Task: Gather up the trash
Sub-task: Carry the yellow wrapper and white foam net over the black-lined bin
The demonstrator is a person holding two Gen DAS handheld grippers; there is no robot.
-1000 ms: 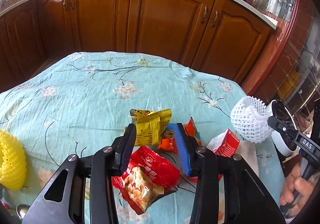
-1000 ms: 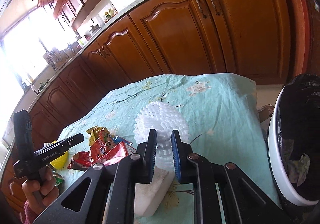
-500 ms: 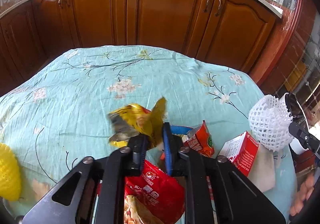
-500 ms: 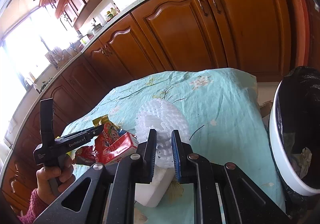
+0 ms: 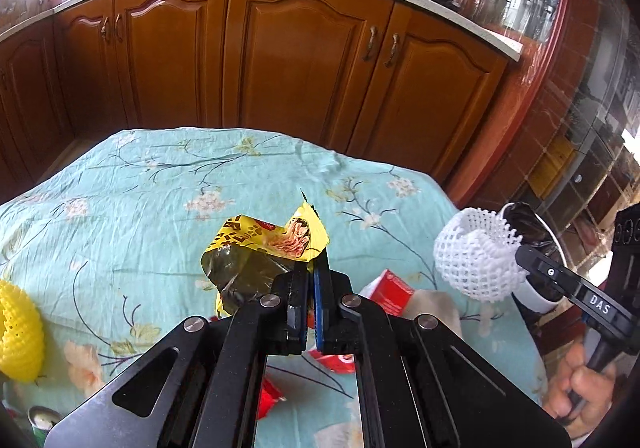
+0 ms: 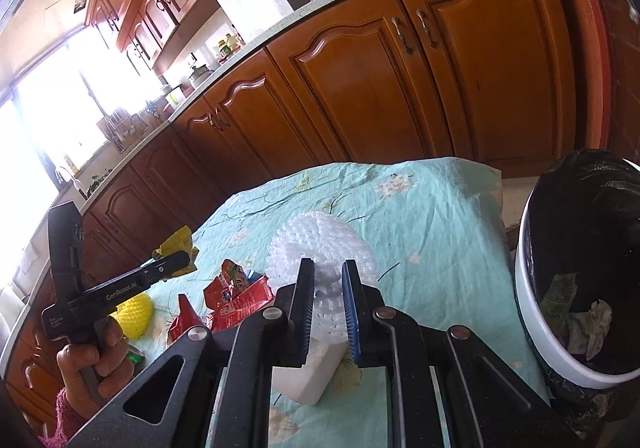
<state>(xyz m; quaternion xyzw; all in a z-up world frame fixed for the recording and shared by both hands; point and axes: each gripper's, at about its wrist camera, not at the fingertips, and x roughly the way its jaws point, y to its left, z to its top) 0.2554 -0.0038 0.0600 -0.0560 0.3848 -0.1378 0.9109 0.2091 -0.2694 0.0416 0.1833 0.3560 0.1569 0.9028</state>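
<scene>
Pinching the yellow wrapper (image 5: 266,248) tight, the left gripper (image 5: 310,280) has lifted it up off the table (image 5: 120,183); a second ago it lay there flat. The right gripper (image 6: 326,284) still squeezes the white foam net (image 6: 320,244), maybe a bit above the table. The bin (image 6: 560,344) stands just beside the table.

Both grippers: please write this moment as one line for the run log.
left gripper: shut on yellow wrapper, lifted | right gripper: shut on white foam net | bin: right of table
</scene>
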